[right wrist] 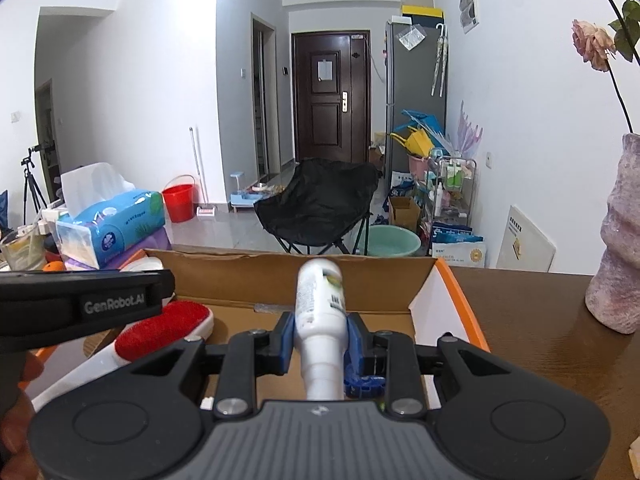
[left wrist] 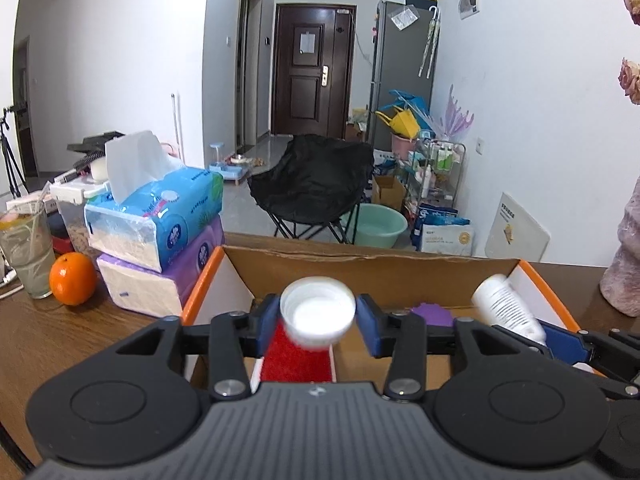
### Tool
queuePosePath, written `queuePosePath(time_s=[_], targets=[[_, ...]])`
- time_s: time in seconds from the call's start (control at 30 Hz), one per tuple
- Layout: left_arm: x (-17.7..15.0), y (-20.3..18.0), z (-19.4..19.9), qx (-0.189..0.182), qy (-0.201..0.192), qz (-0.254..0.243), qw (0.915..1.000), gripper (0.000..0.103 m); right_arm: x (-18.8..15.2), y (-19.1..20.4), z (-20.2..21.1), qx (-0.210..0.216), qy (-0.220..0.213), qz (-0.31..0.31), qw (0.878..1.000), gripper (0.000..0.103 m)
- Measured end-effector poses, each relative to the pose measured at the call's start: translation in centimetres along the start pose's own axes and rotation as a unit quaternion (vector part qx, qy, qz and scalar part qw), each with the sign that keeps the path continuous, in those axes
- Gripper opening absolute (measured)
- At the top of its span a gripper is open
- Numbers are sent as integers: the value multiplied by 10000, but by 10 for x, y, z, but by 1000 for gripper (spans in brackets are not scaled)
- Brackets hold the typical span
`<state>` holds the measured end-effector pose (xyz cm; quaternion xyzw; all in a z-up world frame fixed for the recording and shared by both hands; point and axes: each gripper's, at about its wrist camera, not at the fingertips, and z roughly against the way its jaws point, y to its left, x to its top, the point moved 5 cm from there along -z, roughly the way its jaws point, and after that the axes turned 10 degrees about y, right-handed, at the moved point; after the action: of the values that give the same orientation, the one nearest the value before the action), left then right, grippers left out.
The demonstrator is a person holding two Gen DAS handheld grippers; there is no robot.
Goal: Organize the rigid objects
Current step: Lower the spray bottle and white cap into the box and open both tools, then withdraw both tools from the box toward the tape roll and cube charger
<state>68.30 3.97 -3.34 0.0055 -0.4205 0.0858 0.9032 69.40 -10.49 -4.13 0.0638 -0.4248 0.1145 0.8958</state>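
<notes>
- Desk (left wrist: 48,344): brown wood-grain top.
- Box (left wrist: 360,268): open cardboard, orange-edged, centre.
- Orange (left wrist: 73,279) and glass (left wrist: 28,256): left of box.
- Tissue packs (left wrist: 160,240): two, stacked, beside the orange.
- Vase (right wrist: 616,248): right, apart from box.

The white cap (left wrist: 318,312) is motion-blurred, and the white bottle (right wrist: 320,320) hides its own lower end.

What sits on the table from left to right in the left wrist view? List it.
Drinking glass → orange → stacked tissue packs → cardboard box with the white cap over it → white bottle → pinkish vase.
</notes>
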Motion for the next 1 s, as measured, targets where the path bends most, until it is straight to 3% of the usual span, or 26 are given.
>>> queuePosePath(time_s=[0.03, 0.07, 0.17, 0.2, 0.3, 1.0], targets=[[0, 1, 1, -5, 12, 31, 10000, 76, 1, -1, 1, -37, -5, 11, 10000, 28], [0, 2, 3, 10, -12, 78, 10000, 83, 1, -2, 2, -81, 7, 39, 10000, 38], [2, 2, 11, 0, -144, 52, 9999, 92, 2, -8, 8, -236, -77, -23, 9997, 75], [2, 3, 13, 0, -169, 56, 9998, 102, 2, -10, 11, -281, -109, -32, 9995, 85], [4, 5, 20, 32, -251, 101, 9996, 103, 2, -17, 15, -319, -187, -110, 9993, 103], [0, 2, 46, -89, -479, 44, 9988, 103, -8, -26, 42, -406, -308, 12, 9987, 103]])
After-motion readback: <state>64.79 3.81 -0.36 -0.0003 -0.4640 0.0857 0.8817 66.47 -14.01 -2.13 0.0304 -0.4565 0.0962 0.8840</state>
